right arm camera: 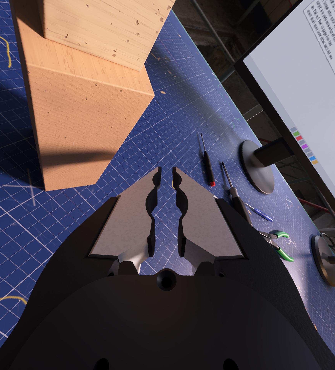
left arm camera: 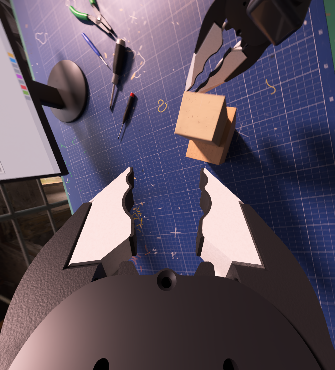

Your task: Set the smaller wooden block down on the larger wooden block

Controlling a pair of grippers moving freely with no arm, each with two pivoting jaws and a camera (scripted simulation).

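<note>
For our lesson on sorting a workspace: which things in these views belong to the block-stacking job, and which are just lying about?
Part of the job:
- smaller pale wooden block, resting on top
- larger orange-toned wooden block, beneath it
- right gripper, holding nothing
- left gripper, open

Lying about:
- green-handled pliers
- blue-handled pick
- large black-handled screwdriver
- small red-capped screwdriver
- monitor on a round grey base

1. The smaller wooden block (right arm camera: 100,26) runs off the right wrist view's top edge.
2. It hides most of the larger wooden block (left arm camera: 208,152) from the left wrist view.
3. The monitor (left arm camera: 12,100) at the worktop's (left arm camera: 282,200) edge is cropped.
</note>
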